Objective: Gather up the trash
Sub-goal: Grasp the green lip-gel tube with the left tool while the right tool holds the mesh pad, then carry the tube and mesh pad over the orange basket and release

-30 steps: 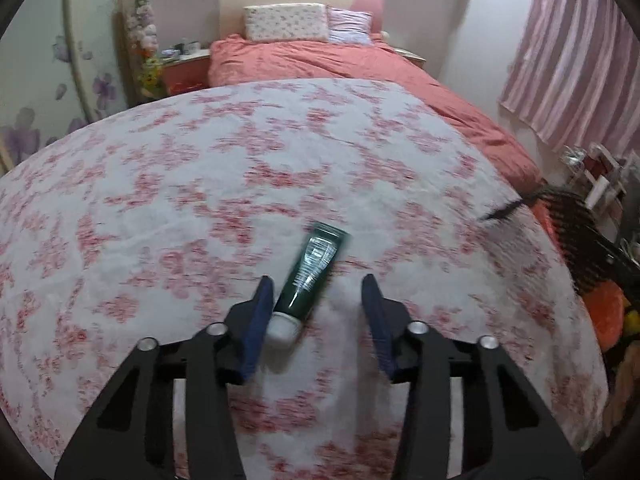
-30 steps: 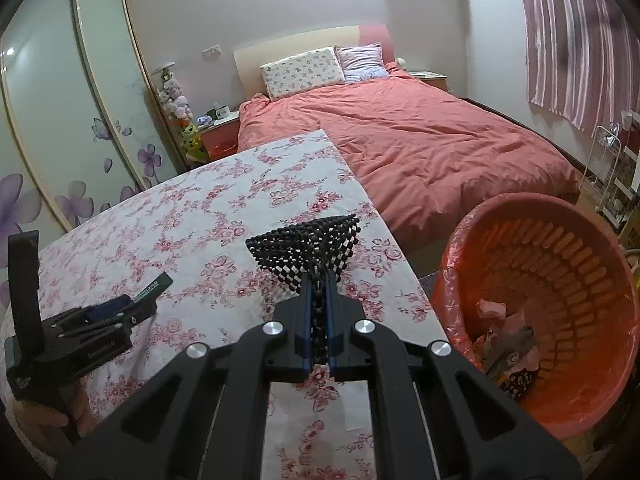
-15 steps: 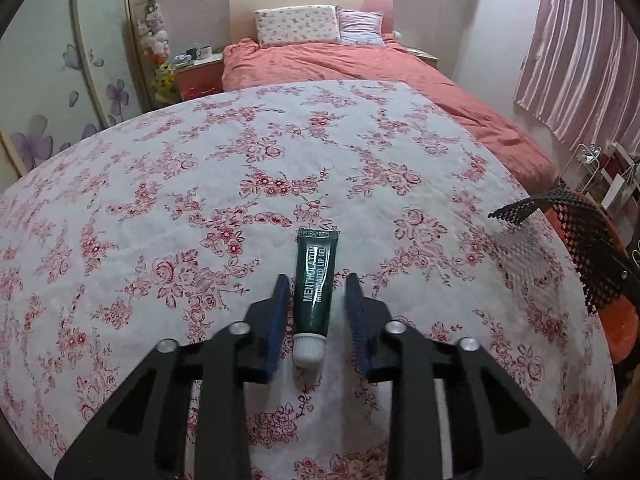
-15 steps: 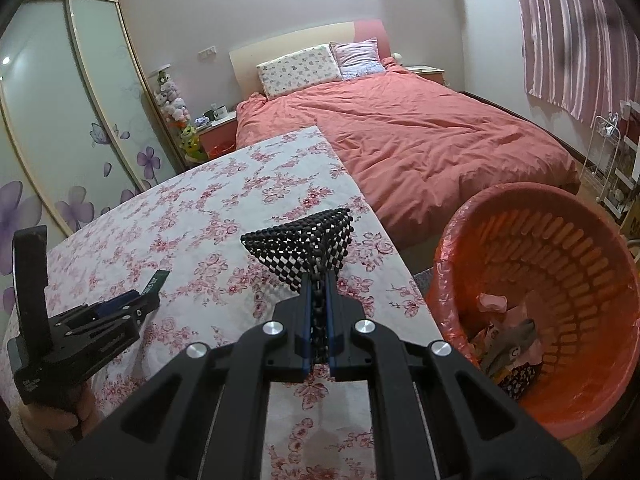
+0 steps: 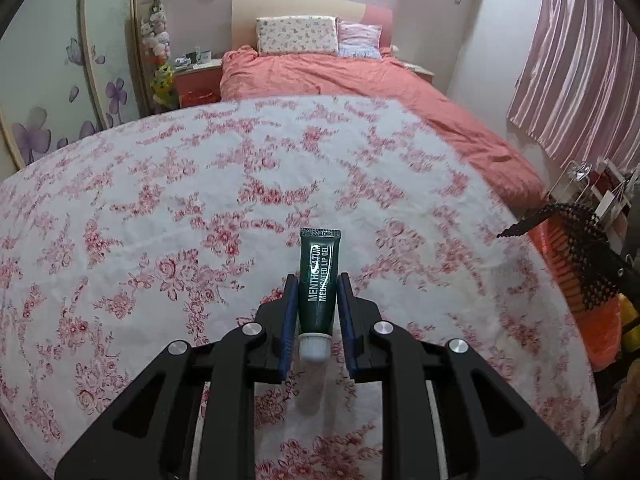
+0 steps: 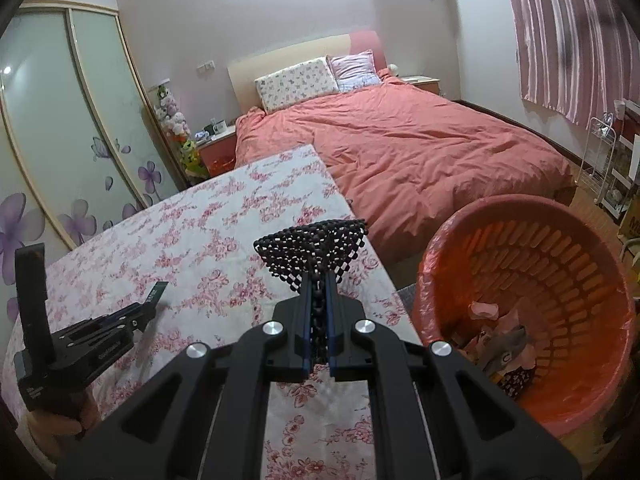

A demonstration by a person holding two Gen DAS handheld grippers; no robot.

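My left gripper (image 5: 317,285) is shut on a dark green lip gel tube (image 5: 319,280) with a white cap, held just above the floral tablecloth (image 5: 160,200). In the right wrist view the left gripper (image 6: 150,309) shows at the left with the tube's tip (image 6: 157,292) sticking out. My right gripper (image 6: 318,280) is shut on a black beaded mesh piece (image 6: 316,248), held over the table's right part. The mesh also shows at the right edge of the left wrist view (image 5: 576,236). An orange trash basket (image 6: 524,216) stands on the floor right of the table, with crumpled scraps inside.
A bed with a coral duvet (image 6: 420,148) lies beyond the table. A sliding wardrobe with flower decals (image 6: 60,140) is at the left. A nightstand with plush toys (image 6: 192,144) stands beside the bed. A wire rack (image 6: 604,160) and pink curtains are at the right.
My left gripper closed on the lip gel tube and lifted it off the cloth. My right gripper kept its hold on the mesh and hardly moved.
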